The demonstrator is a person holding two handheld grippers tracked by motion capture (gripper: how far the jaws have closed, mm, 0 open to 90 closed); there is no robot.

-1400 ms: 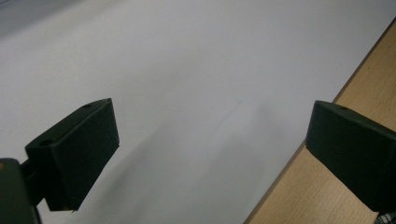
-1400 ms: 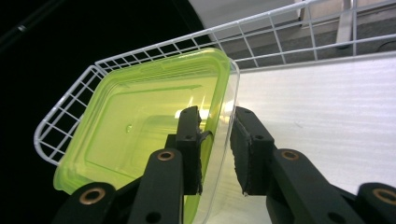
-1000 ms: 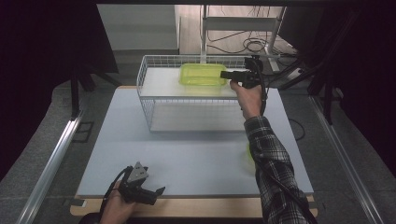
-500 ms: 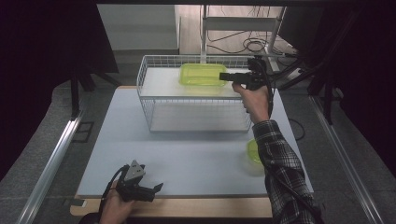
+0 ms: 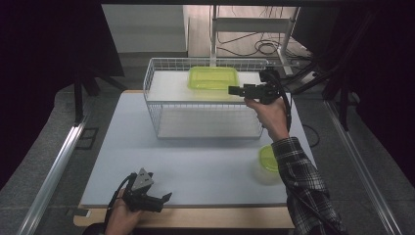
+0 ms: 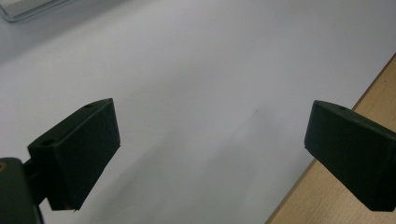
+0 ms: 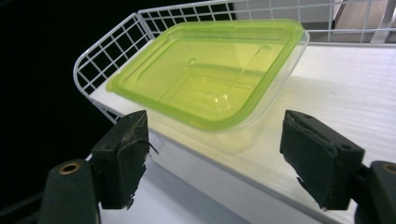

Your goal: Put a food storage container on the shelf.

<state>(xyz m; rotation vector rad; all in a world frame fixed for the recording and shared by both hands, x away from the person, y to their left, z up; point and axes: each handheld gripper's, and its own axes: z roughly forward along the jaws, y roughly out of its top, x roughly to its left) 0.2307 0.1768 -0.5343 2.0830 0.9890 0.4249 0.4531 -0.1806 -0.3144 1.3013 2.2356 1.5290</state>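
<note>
A clear rectangular container with a green lid (image 5: 214,78) rests on the white top shelf of a wire rack (image 5: 151,105). My right gripper (image 5: 234,90) hovers just off the container's near right corner, apart from it. Its jaws have just been opening and stand open with nothing between them. In the right gripper view the container (image 7: 210,70) lies ahead of the right gripper (image 7: 215,158). My left gripper (image 5: 164,198) rests open at the table's near left edge; in the left gripper view the left gripper (image 6: 210,154) is over bare white mat (image 6: 187,70).
A round tub with a green lid (image 5: 268,159) stands on the mat beside my right forearm. The rack has a lower shelf (image 5: 205,122) and wire walls (image 7: 102,51). A wooden table edge (image 6: 369,102) runs along the near side.
The right gripper let go of the container's corner, its jaws widened, and it drew back toward the person. The container stayed on the shelf. The left gripper has not moved.
</note>
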